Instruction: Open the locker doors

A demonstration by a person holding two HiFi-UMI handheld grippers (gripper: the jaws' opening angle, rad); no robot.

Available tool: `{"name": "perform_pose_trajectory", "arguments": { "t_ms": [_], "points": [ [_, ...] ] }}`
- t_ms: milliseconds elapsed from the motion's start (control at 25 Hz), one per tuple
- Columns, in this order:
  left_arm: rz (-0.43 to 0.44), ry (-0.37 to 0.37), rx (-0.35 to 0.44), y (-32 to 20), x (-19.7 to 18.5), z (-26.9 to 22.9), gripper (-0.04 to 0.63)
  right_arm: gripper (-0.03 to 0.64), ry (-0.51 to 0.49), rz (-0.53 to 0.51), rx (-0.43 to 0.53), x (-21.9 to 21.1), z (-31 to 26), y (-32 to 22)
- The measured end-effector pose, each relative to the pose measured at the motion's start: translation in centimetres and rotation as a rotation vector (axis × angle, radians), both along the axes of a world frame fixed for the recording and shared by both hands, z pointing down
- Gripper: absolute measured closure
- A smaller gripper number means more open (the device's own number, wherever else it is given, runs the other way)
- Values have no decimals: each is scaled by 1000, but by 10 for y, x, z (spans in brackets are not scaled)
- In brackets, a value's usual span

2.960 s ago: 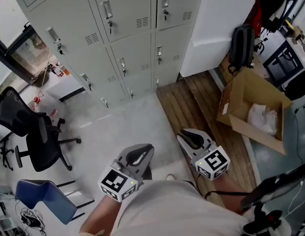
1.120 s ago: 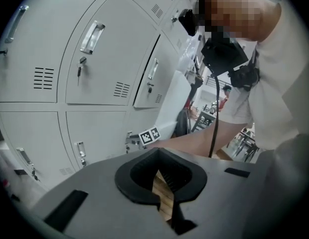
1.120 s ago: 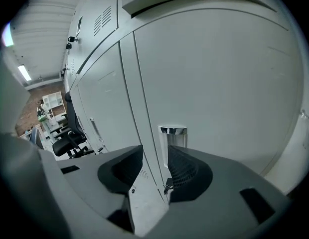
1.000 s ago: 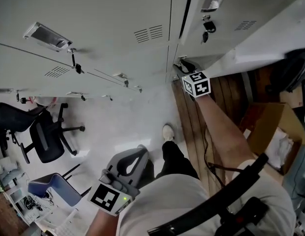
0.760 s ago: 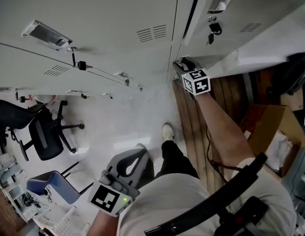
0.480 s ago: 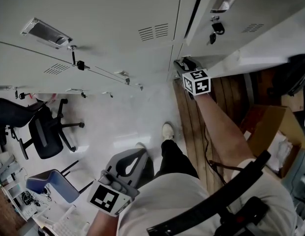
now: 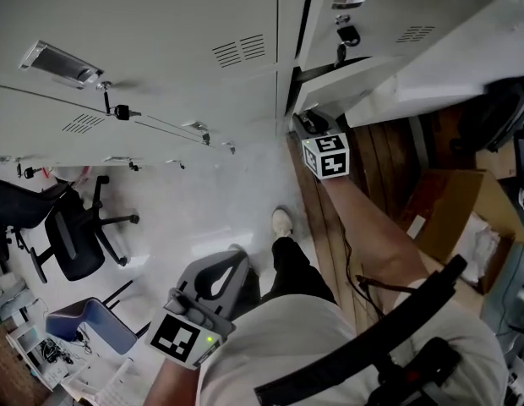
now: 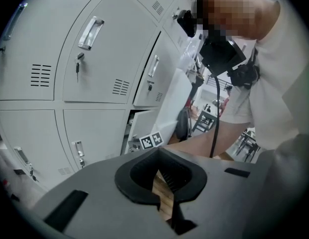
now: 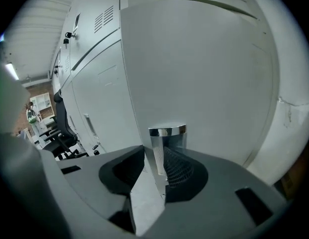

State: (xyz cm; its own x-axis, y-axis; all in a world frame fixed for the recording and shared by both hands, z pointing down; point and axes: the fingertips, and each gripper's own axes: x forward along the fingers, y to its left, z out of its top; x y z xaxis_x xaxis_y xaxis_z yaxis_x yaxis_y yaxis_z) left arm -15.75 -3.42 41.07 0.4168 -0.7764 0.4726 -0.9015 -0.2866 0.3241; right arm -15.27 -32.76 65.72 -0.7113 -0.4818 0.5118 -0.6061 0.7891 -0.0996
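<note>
Grey lockers [image 7: 161, 24] fill the top of the head view. The lower right locker door [image 7: 363, 79] stands ajar, with a dark gap along its hinge side. My right gripper [image 7: 308, 123] is at that door. In the right gripper view its jaws [image 9: 164, 156] have just been closing and grip the chrome door handle [image 9: 167, 132] between the pads. My left gripper [image 7: 242, 257] hangs low near my body, shut and empty [image 8: 157, 153]. From the left gripper view I see the ajar door [image 8: 142, 128] and the right gripper's marker cube [image 8: 151, 141].
Keys hang in the neighbouring locker doors [image 7: 120, 111]. A black office chair [image 7: 63, 227] and a blue chair [image 7: 84, 328] stand at the left. An open cardboard box [image 7: 465, 218] sits on the wooden floor strip [image 7: 330, 227] at the right. My shoe [image 7: 281, 222] is below the lockers.
The lower right locker door has swung out from flush to ajar. My right gripper has come a little toward me with the handle. The left gripper has stayed where it was.
</note>
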Motion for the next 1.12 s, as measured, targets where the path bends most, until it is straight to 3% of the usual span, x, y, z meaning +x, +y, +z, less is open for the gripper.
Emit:
{"name": "perform_pose_trajectory", "arguments": {
  "t_ms": [440,1120],
  "points": [
    [89,16,11,-19,31,-8,584,506,26,-66,9,53,2,37],
    [260,15,41,-42,76,-14,584,506,25,94,-27,151,2,68]
  ]
}}
